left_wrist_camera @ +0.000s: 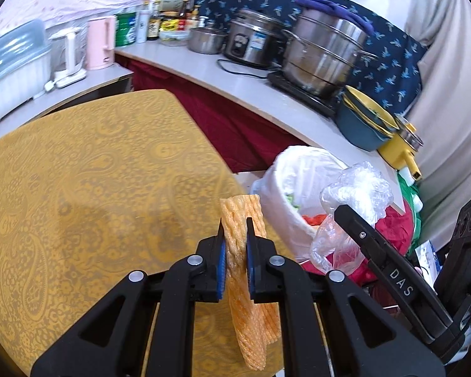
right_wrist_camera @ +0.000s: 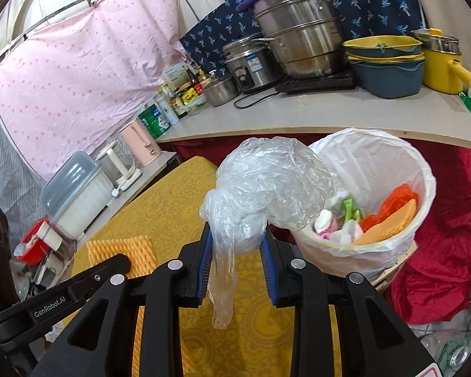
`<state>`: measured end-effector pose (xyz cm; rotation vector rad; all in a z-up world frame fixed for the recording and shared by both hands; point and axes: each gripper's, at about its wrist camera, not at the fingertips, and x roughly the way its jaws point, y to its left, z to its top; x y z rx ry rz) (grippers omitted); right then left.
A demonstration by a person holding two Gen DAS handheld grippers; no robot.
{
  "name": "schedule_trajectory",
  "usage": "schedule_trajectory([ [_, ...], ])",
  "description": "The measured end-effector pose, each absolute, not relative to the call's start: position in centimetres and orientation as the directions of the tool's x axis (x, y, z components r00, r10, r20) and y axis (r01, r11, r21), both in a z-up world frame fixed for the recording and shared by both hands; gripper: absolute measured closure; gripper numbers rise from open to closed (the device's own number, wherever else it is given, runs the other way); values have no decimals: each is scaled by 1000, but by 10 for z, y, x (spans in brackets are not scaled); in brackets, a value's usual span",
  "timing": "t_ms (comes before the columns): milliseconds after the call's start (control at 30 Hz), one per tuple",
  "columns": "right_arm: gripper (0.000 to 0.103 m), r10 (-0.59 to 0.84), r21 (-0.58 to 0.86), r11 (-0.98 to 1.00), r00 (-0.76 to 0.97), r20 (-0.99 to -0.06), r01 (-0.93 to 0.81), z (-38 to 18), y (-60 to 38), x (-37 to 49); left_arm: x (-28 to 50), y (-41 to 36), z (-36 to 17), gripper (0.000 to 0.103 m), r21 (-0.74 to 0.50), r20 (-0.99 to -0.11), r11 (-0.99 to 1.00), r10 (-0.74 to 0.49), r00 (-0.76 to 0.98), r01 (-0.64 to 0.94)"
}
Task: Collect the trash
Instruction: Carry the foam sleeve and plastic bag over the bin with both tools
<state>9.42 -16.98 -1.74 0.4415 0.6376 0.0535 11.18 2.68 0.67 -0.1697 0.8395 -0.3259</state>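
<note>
My left gripper [left_wrist_camera: 235, 224] is shut on an orange foam fruit net [left_wrist_camera: 245, 282] that hangs down over the yellow tablecloth [left_wrist_camera: 94, 188]. The same foam net [right_wrist_camera: 132, 251] shows at lower left in the right wrist view, beside the left gripper's finger. My right gripper [right_wrist_camera: 235, 235] is shut on a crumpled clear plastic bag [right_wrist_camera: 267, 182], held just left of the bin. That plastic bag [left_wrist_camera: 358, 194] also appears in the left wrist view with the right gripper's finger below it. The white-lined trash bin [right_wrist_camera: 417, 169] holds orange, green and pink scraps; its rim [left_wrist_camera: 295, 157] sits right of the table.
A counter [right_wrist_camera: 298, 116] behind the bin carries steel pots [right_wrist_camera: 298, 31], a rice cooker [right_wrist_camera: 251, 62], stacked blue and yellow bowls [right_wrist_camera: 386, 62] and bottles. Red cloth [right_wrist_camera: 439, 251] hangs around the bin. A pink kettle [left_wrist_camera: 100, 44] and a plastic box [left_wrist_camera: 12, 66] stand at the left.
</note>
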Motion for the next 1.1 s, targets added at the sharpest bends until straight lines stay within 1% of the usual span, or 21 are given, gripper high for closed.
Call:
schedule_trajectory([
  [433, 76, 93, 439, 876, 825, -557, 198, -26, -237, 79, 127, -47, 16, 93, -234, -698, 911, -401, 594, 340],
  [600, 75, 62, 453, 859, 829, -556, 239, -30, -264, 79, 143, -80, 16, 93, -238, -696, 894, -430, 575, 380],
  [867, 75, 18, 469, 830, 827, -562, 301, -39, -302, 84, 176, -122, 10, 93, -251, -708, 877, -456, 540, 410],
  [1100, 74, 16, 460, 834, 820, -573, 305, -46, -313, 106, 208, -148, 6, 92, -259, -708, 868, -469, 527, 424],
])
